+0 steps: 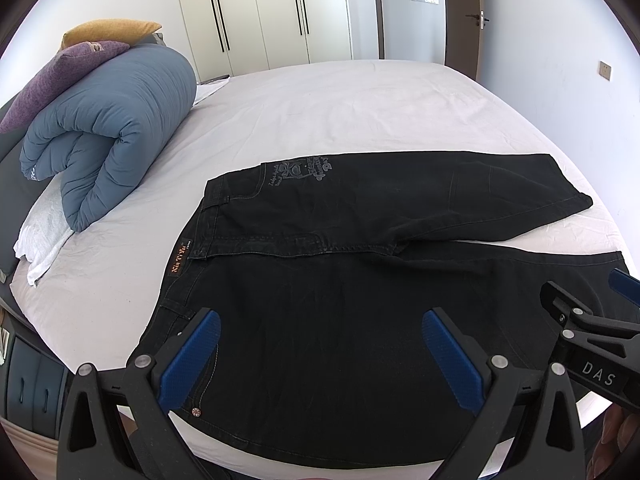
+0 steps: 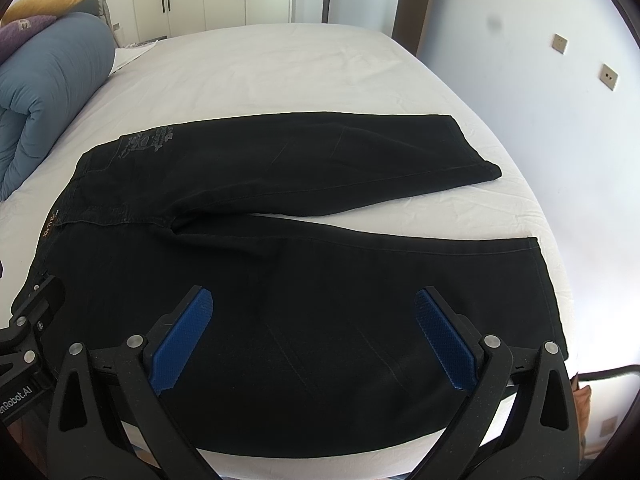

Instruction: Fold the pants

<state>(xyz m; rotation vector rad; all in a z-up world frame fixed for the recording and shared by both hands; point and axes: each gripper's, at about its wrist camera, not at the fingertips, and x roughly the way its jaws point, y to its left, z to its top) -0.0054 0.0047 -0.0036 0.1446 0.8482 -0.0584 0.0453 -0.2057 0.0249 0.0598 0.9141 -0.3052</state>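
Black pants (image 1: 340,280) lie flat on the white bed (image 1: 320,112), waistband to the left, legs spread apart to the right. They also show in the right wrist view (image 2: 320,280). My left gripper (image 1: 320,344) is open and empty above the near hip part, close to the waistband. My right gripper (image 2: 314,320) is open and empty above the near leg. Its body shows at the right edge of the left wrist view (image 1: 588,332). The left gripper's body shows at the left edge of the right wrist view (image 2: 28,332).
A rolled blue duvet (image 1: 108,136) with purple (image 1: 60,76) and yellow (image 1: 108,30) pillows lies at the bed's left side. White wardrobes (image 1: 260,12) and a door (image 1: 460,12) stand behind. The bed's near edge (image 2: 320,464) is just below the pants.
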